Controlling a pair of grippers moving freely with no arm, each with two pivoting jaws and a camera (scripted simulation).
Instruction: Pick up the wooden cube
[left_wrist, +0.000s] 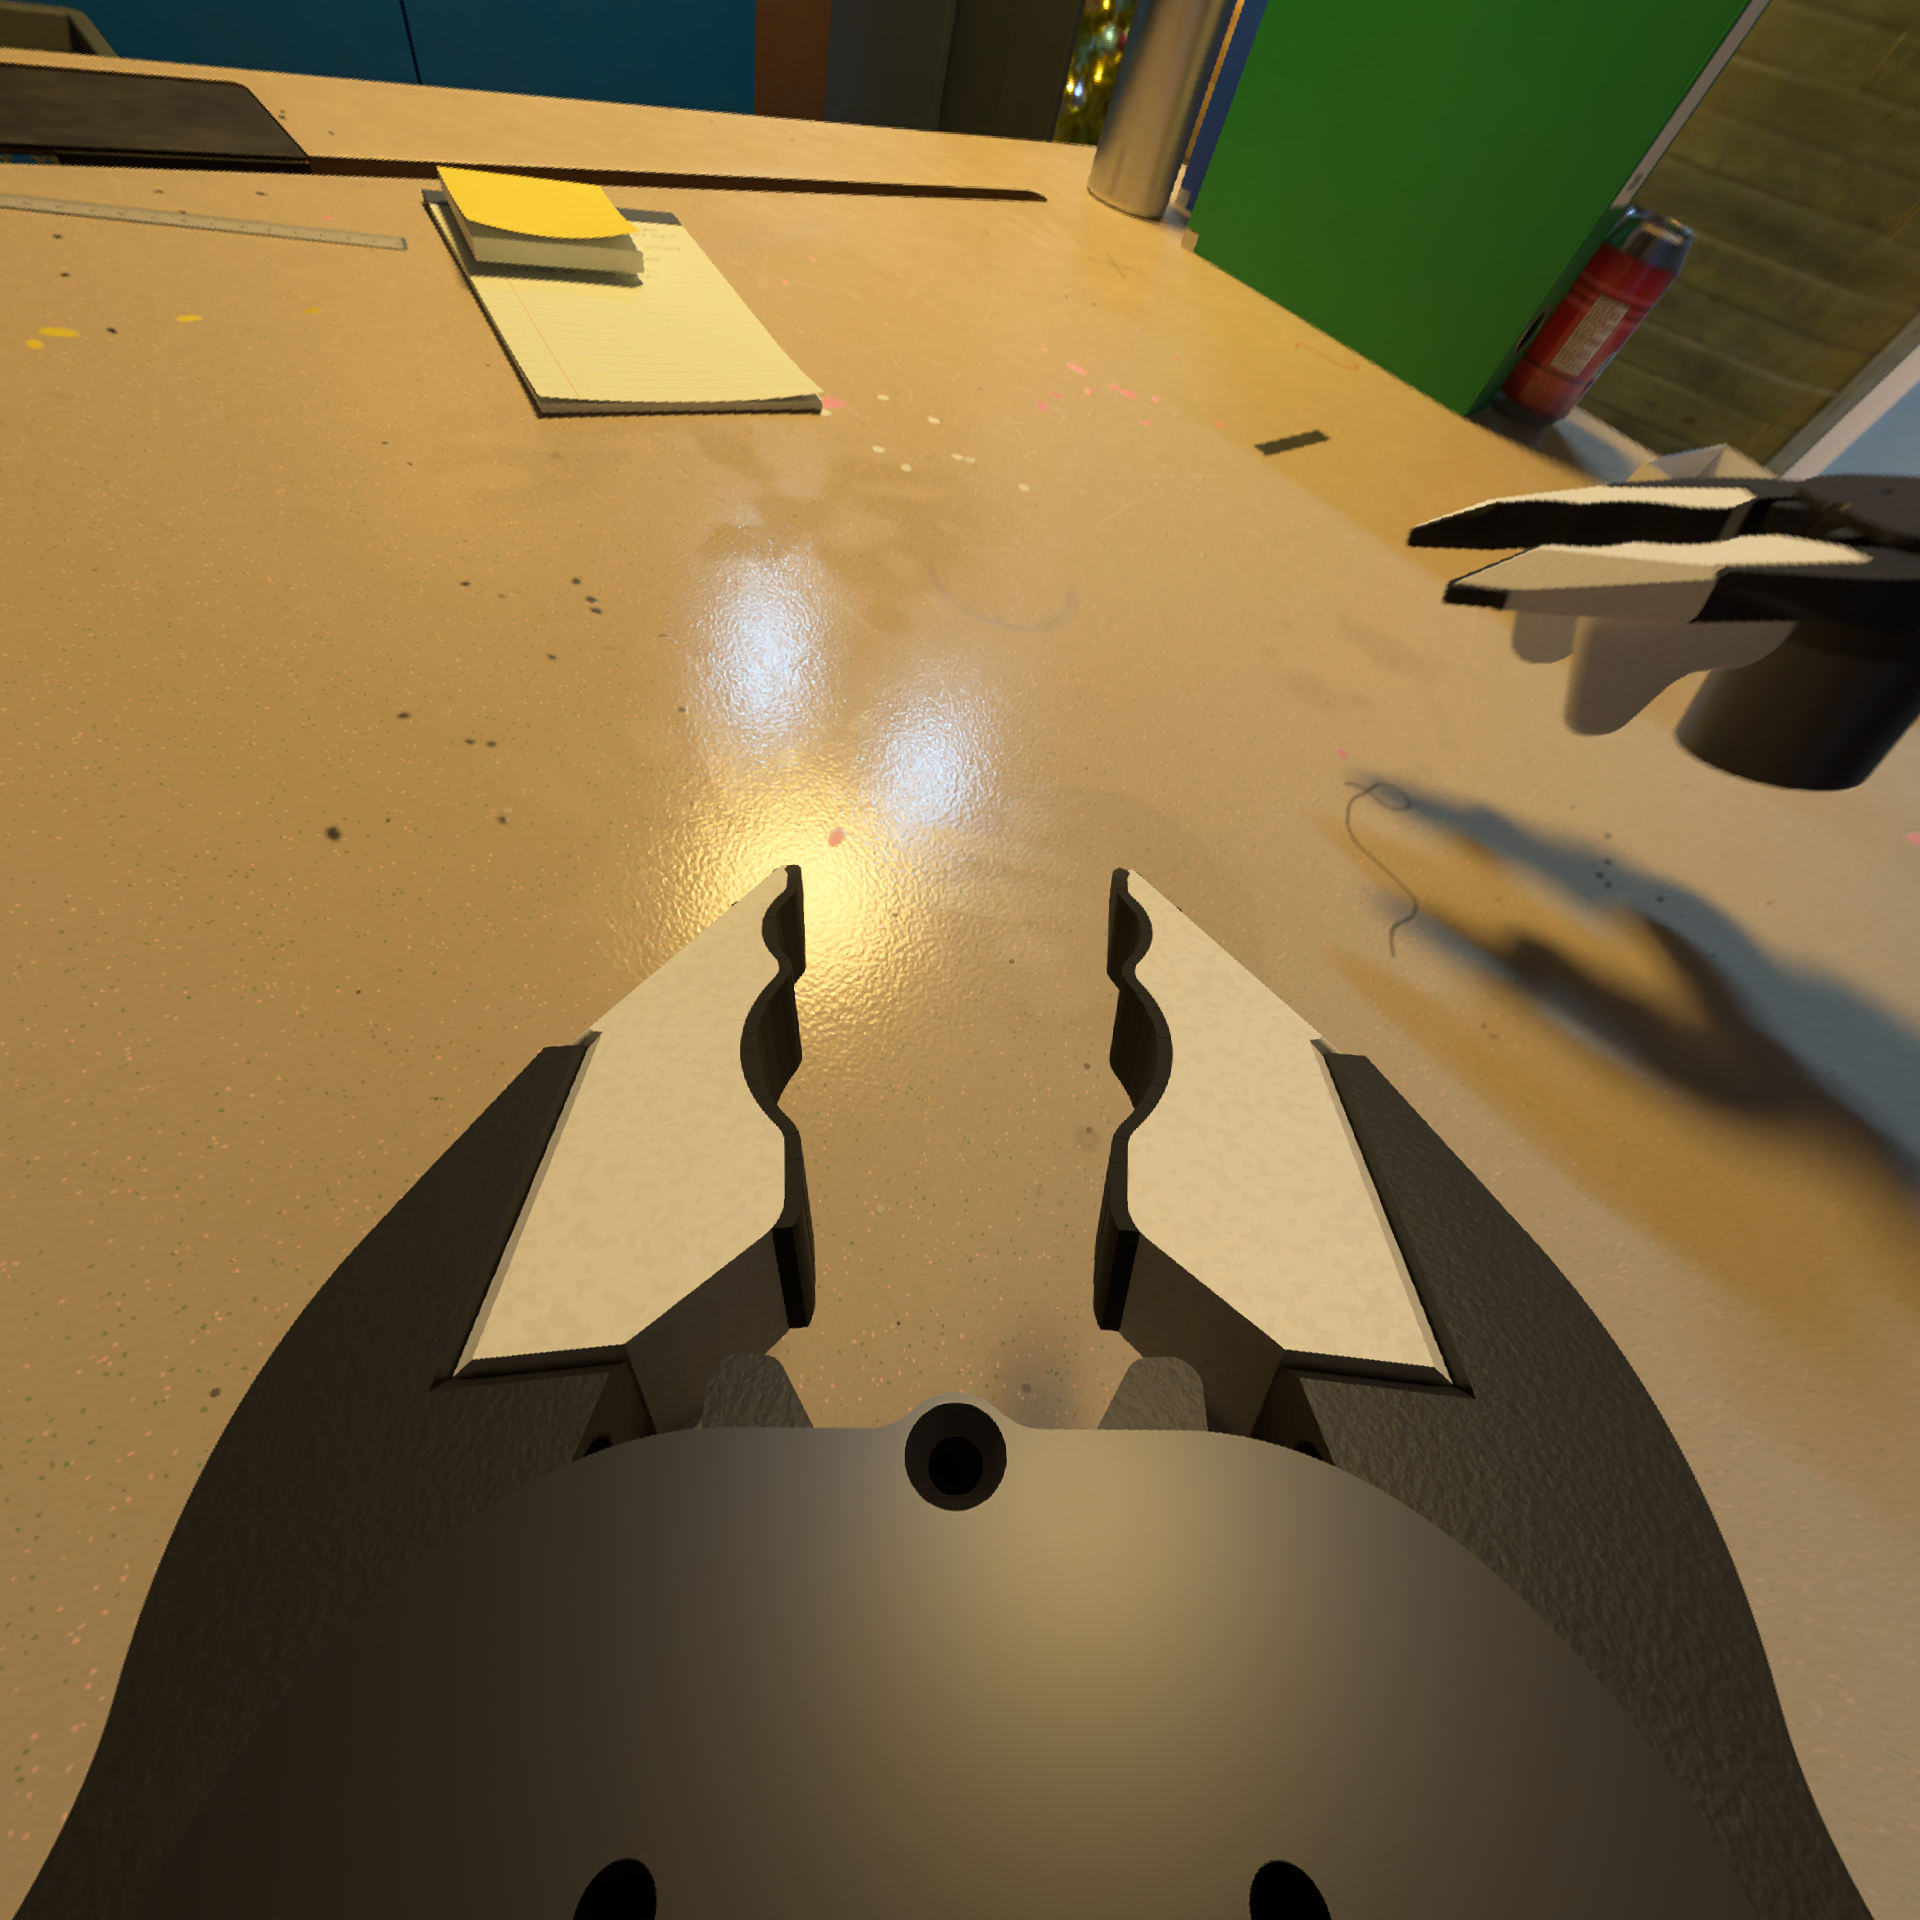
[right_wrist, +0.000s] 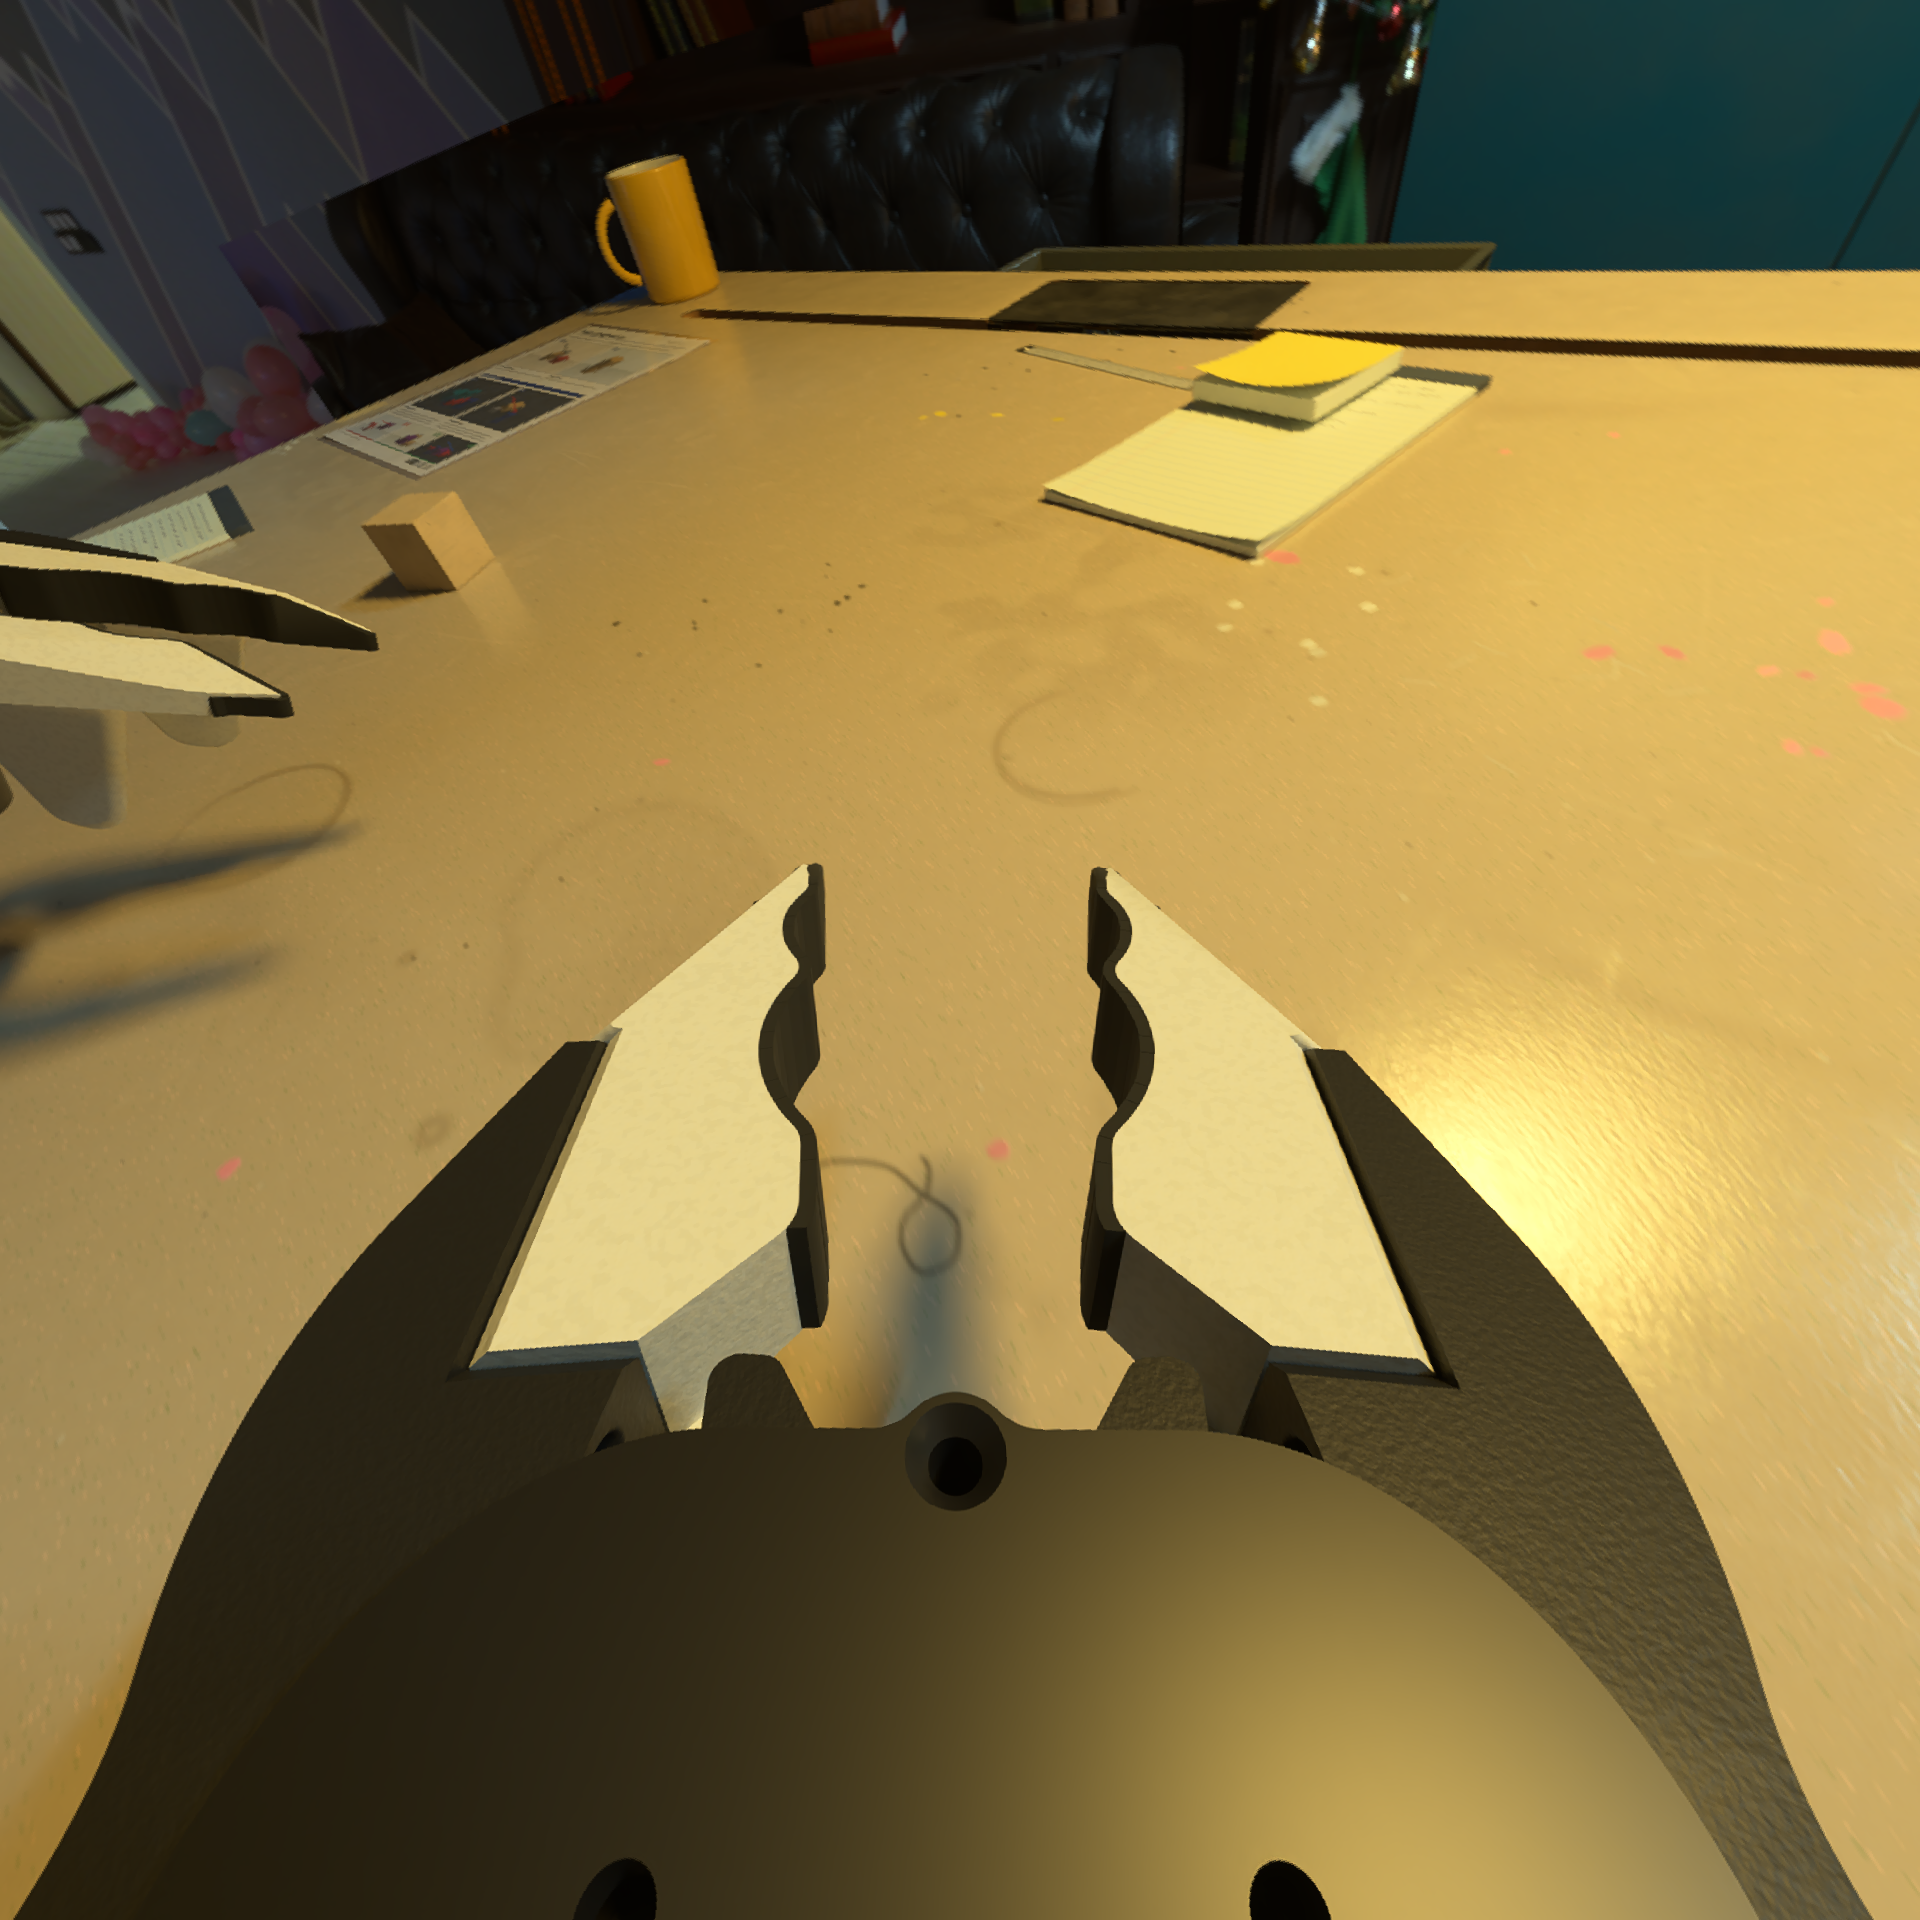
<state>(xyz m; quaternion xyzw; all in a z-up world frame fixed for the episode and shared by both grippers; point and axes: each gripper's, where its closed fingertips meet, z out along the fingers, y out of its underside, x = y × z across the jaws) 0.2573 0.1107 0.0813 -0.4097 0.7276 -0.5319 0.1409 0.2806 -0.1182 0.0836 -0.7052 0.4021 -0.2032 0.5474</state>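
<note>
From my right wrist view I find the small, pale wooden cube (right_wrist: 428, 540) resting on the tan, paint-flecked bench (right_wrist: 935, 675), well to the left of and beyond my right gripper (right_wrist: 956, 883). It lies near the bench's left edge, beside a printed sheet with coloured figures (right_wrist: 514, 395). The left wrist view does not show it at all.

Both sets of fingers are spread with nothing between them: the right gripper hangs over bare bench, and the left gripper (left_wrist: 956, 883) does too. In the right view the left gripper (right_wrist: 312, 665) shows at the left edge, nearer the cube than mine on the right, though still apart from it.

I judge the cube light, rigid and not fragile, with flat faces and a matt grain that should not slip much. I would close on two opposite side faces, low and centred, squared up so it does not twist out.

As for writing, the printed sheet, a narrow strip of printed paper (right_wrist: 171, 525) and the red can (left_wrist: 1590, 322) by the green panel (left_wrist: 1455, 187) carry text I leave unread. The lined yellow legal pad (right_wrist: 1262, 468), with a yellow sticky-note block (right_wrist: 1299, 374) on it, and the yellow mug (right_wrist: 660, 229) show no brand that I can see.
</note>
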